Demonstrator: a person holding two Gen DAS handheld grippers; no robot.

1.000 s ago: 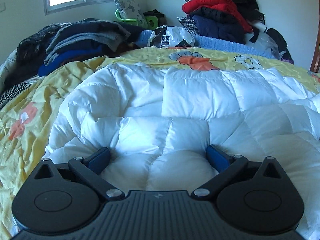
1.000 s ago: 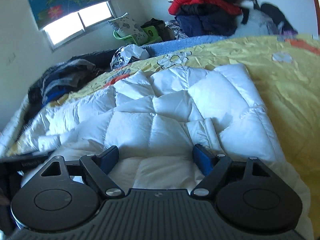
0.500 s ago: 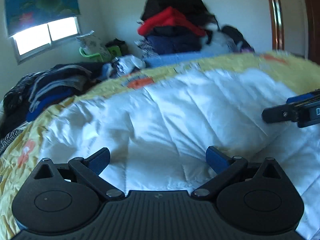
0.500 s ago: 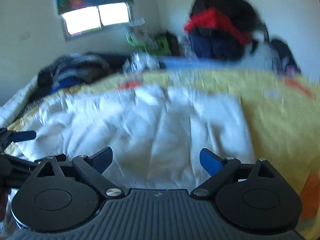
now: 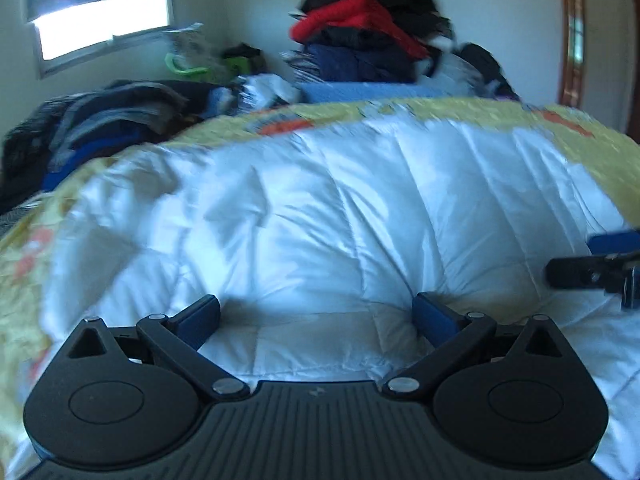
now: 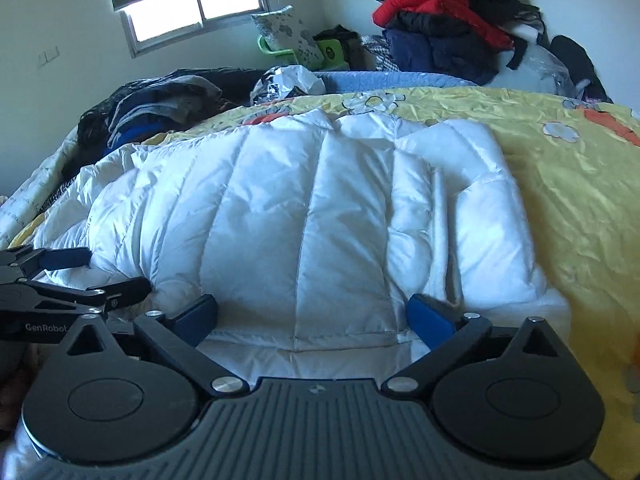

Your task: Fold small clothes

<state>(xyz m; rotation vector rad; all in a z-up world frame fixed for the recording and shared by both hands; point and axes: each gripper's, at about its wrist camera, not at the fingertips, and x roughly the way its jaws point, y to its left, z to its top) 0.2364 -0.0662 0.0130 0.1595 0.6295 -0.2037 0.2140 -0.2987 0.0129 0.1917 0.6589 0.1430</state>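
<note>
Right wrist view has the white puffer jacket (image 6: 304,216) spread over the yellow bedspread (image 6: 560,184), lying toward the bed's near edge, its quilted panels running away from the camera. Right gripper (image 6: 312,316) sits at the garment's near hem with its jaws wide, blue pads apart and nothing pinched between them. Over at the left edge of that view, the left gripper (image 6: 76,276) is alongside, low against the jacket's left side.

From the left wrist view, the left gripper (image 5: 316,312) is also spread wide, pads pressing into soft padding but gripping none of it; the right gripper (image 5: 592,264) pokes in from the right edge.

Progress, by my read: a layer appears doubled over near the hem, so one fold may be in, but the bundle looks loose and bulky, with more folding and tidying left.

Hard to call: the left view is smeared with blur, so seams and edges there are vague. Sleeves, collar and zip are not clearly identifiable, and the gripper bodies hide the hem nearest the cameras. Piled clothes (image 6: 444,24) at the bed's far edge sit well apart.
</note>
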